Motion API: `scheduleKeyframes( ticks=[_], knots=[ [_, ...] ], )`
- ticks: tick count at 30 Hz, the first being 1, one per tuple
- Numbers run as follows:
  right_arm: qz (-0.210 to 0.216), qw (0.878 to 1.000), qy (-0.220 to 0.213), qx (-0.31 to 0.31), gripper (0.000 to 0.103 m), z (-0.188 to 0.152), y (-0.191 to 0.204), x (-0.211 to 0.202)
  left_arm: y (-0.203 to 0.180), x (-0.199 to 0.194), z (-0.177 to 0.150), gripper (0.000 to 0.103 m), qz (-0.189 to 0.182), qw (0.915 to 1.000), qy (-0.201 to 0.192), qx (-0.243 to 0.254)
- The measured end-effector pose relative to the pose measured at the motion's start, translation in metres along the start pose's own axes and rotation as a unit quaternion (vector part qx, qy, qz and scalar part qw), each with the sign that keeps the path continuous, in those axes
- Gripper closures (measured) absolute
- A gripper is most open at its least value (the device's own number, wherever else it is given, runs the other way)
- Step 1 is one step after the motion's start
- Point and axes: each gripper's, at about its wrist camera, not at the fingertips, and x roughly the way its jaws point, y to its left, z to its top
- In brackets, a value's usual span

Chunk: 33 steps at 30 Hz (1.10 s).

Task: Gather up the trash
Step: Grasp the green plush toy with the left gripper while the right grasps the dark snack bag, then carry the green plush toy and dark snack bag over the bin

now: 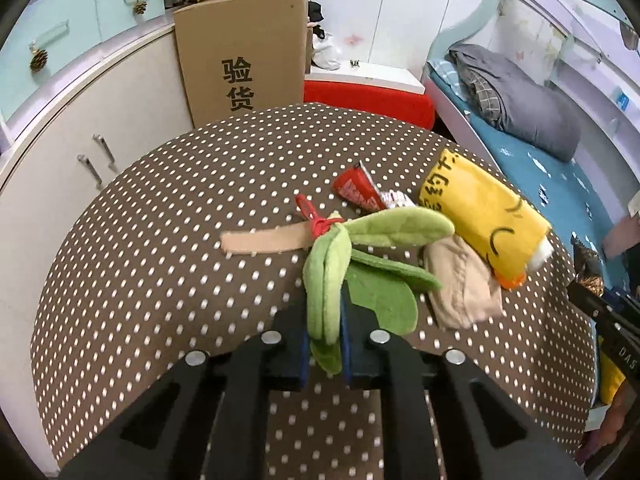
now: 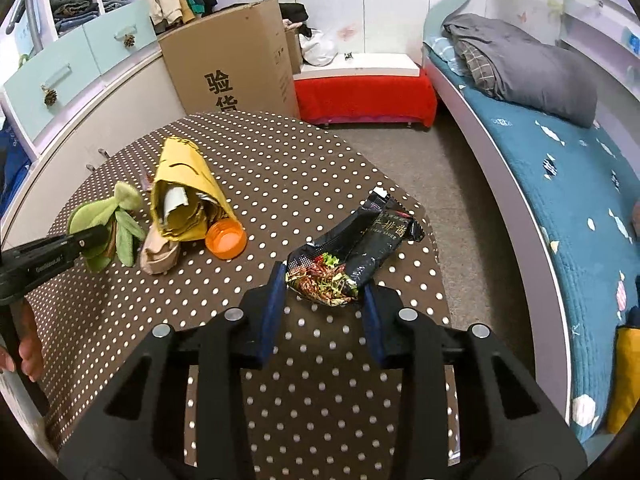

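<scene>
Here the left tongs (image 1: 325, 344), low in the frame's centre, are clenched on a green plush leaf (image 1: 326, 300) lying on the dotted desk (image 1: 160, 240). The right tongs (image 2: 324, 312), bottom centre, grip the near end of a black sauce wrapper (image 2: 352, 252); the wrapper stretches toward centre right.

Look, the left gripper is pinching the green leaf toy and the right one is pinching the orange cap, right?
Not quite. The left gripper does pinch the green leaf toy, but the right gripper is closed on the black noodle wrapper, as the right wrist view shows. The orange cap lies untouched.
</scene>
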Motion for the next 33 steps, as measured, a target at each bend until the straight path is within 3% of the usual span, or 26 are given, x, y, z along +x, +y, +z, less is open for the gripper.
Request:
scheduleKeyframes(
  ticks=[5,9,14,28,33],
  knots=[
    [-0.001,1.000,0.003,-0.008,0.068,-0.009,0.001,-0.015,-0.002,-0.031,-0.020,0.092,-0.004,0.9998,0.004,-0.017],
    [0.001,1.000,-0.002,-0.004,0.068,-0.019,-0.001,-0.030,-0.016,-0.068,-0.038,0.092,-0.004,0.9996,-0.026,0.000],
    [0.001,1.000,-0.006,-0.001,0.068,-0.031,-0.007,-0.049,-0.041,-0.096,-0.051,0.092,-0.008,0.9990,-0.035,0.026],
    [-0.013,1.000,-0.024,0.014,0.068,-0.067,-0.036,-0.102,-0.124,-0.126,-0.071,0.092,-0.034,0.9948,-0.049,0.082],
    [-0.023,0.999,-0.032,0.024,0.067,-0.078,-0.054,-0.118,-0.157,-0.131,-0.077,0.092,-0.065,0.9912,-0.054,0.102]
  ],
)
